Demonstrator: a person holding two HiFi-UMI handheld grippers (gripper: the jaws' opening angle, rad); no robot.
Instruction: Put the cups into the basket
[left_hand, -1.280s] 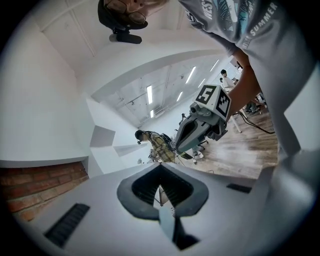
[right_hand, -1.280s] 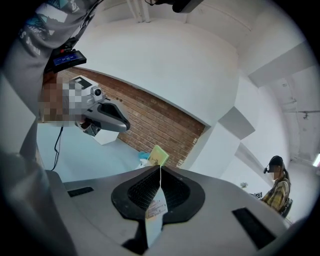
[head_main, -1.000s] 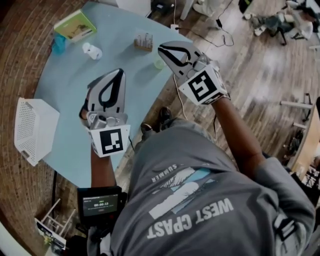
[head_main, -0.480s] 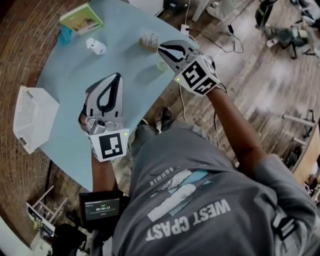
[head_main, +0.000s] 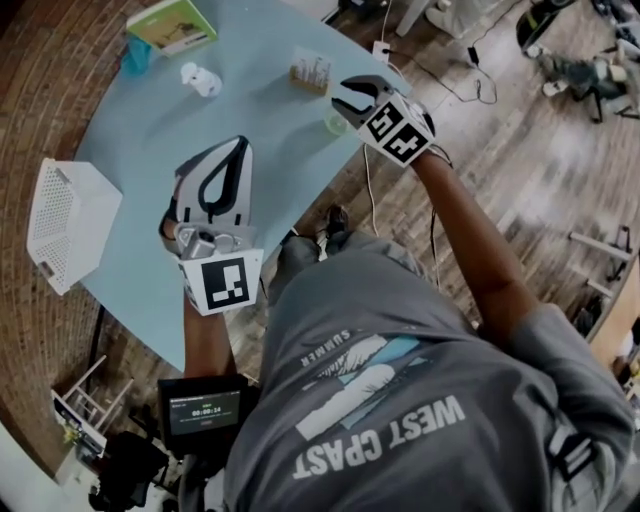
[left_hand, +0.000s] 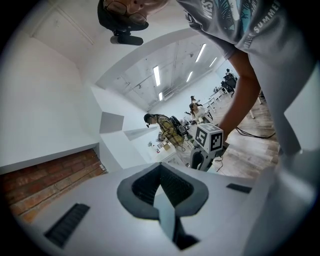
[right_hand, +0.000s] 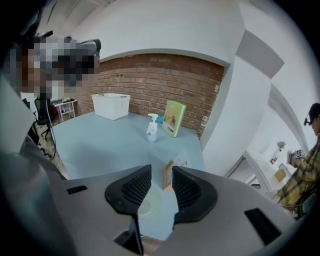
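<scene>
- Right claw (head_main: 343, 105): grey moulded shell, dark ribbed pads, marker cube at the rear. My jaws have just been opening and stand wide apart. They point down at the bench edge with the cup in the gap below them, and the pads are clear of it.
- Left claw (head_main: 238, 148): same build. My jaws are pressed together tip to tip with nothing between them. It is held over the near part of the bench.
- Cup (head_main: 336, 124): round, thin-walled, translucent pale green plastic. It stands upright close to the bench's rim, just beside the right claw's tips.
- Basket (head_main: 70, 220): white plastic, rectangular, perforated walls. It sits at the bench's far left edge, well apart from the cup.
- Bench (head_main: 250, 110): smooth matt light-blue top with a curved outline.
- Wooden rack (head_main: 312, 72): small, pale, with upright pegs, just beyond the cup.
- Spray bottle (head_main: 203, 80): white plastic, near the far edge.
- Book (head_main: 172, 22): green glossy cover, with a small blue container (head_main: 137, 55) beside it.
</scene>
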